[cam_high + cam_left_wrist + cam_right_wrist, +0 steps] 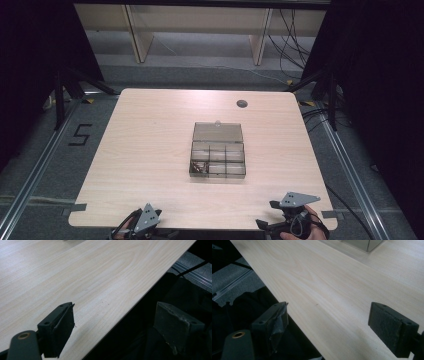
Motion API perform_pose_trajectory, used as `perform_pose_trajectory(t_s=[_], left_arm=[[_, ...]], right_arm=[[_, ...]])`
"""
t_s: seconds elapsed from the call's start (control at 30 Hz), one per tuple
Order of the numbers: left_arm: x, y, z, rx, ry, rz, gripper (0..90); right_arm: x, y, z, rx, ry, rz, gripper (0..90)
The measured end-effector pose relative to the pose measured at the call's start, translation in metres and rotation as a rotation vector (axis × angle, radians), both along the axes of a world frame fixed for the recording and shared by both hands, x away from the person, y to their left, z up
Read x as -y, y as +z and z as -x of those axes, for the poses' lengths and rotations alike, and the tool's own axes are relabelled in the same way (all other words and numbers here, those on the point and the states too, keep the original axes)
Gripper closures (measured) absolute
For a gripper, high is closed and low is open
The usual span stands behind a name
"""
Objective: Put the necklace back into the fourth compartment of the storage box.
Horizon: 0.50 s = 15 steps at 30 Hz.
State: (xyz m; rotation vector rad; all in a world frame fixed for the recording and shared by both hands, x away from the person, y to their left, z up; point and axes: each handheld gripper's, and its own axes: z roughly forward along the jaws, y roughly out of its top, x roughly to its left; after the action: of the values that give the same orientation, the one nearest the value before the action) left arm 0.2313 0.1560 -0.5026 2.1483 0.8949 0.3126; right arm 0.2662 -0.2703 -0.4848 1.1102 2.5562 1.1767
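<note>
barely begun, by the look of it. both grippers parked at the near edge of the table [150, 130] — left gripper [145, 222] at the near left, right gripper [292, 215] at the near right, each well apart from the box [218, 157] at mid-table.

box sitting open, lid [218, 132] thrown back toward the far side, tray divided into small compartments. something small and brownish [199, 167] lying in the near-left compartment; too small to tell what. other compartments seemingly bare, though hard to be sure through the clear walls.

left gripper view: jaws wide apart, nothing between them, one pad [63, 327] over the wood, the other off past the table's edge over the dark. right gripper [337, 327] view: same story — jaws spread, empty, one pad [392, 327] over the table, the other hanging beyond the edge; a corner of the box [362, 244] just peeking in at the top.

done so far, judging from how things lie: lid already up, contents exposed. left to do: pretty much everything involving the box — reaching across, dealing with the pieces in that compartment or shutting the lid. no contact with anything yet, no grip on anything. likely next: one gripper forward to the box, the other perhaps to steady it, since a light plastic case may slide on smooth wood.
</note>
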Motion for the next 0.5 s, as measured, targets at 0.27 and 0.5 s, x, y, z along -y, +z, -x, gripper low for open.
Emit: perform_pose_trajectory(t_s=[0.27, 0.5], left_arm=[[0.0001, 0.0, -0.0001, 0.0, -0.002, -0.002, 15.9], [0.0007, -0.0003, 0.0006, -0.009, 0.011, 0.008, 16.0]], right_arm=[[0.0041, -0.0011, 0.0043, 0.008, -0.009, 0.003, 16.7], [0.0058, -0.0008, 0.0053, 0.003, -0.013, -0.003, 16.8]])
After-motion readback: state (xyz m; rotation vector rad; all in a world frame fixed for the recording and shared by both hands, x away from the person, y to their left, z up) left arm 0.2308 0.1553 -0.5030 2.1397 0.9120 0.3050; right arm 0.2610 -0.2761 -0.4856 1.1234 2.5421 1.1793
